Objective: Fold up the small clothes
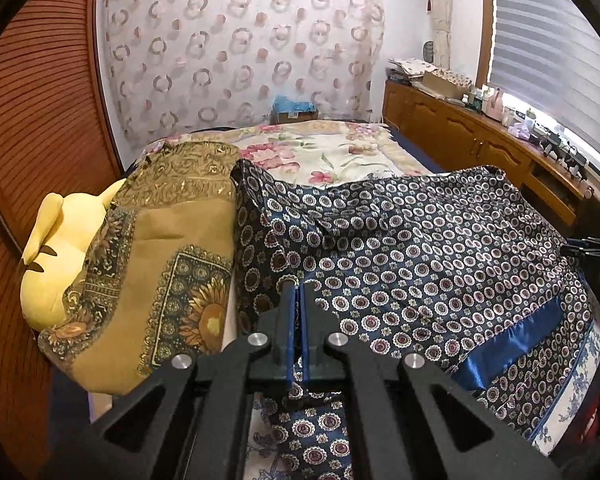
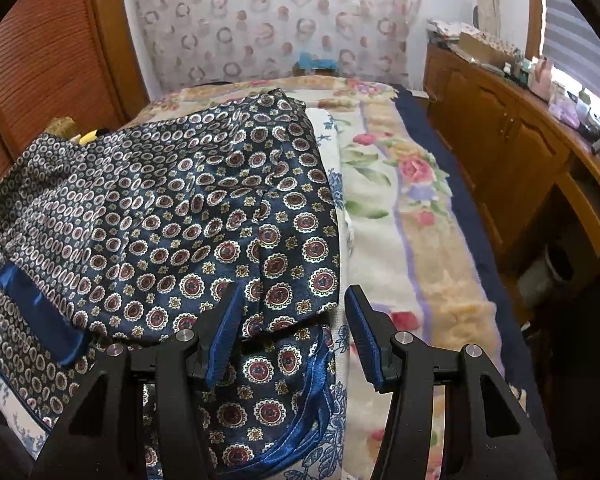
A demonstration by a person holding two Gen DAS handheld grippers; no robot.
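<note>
A dark blue satin garment (image 1: 420,248) with a ring-and-flower print and plain blue trim lies rumpled across the bed. My left gripper (image 1: 298,285) is shut, its blue pads pinching the fabric near the garment's left edge, and cloth bunches under the fingers. In the right wrist view the same garment (image 2: 172,216) spreads to the left. My right gripper (image 2: 294,294) stands open above its right edge, with a fold of the fabric and a blue-trimmed hem (image 2: 300,412) showing between the fingers, which do not press on it. The right gripper's black frame (image 1: 588,248) shows at the far right of the left wrist view.
A folded mustard sunflower blanket (image 1: 160,280) and a yellow plush toy (image 1: 56,252) lie left of the garment. A floral blanket (image 2: 400,216) covers the bed to the right. A wooden cabinet (image 2: 512,160) with clutter on top runs along the right wall; a louvred wooden door (image 1: 36,120) stands left.
</note>
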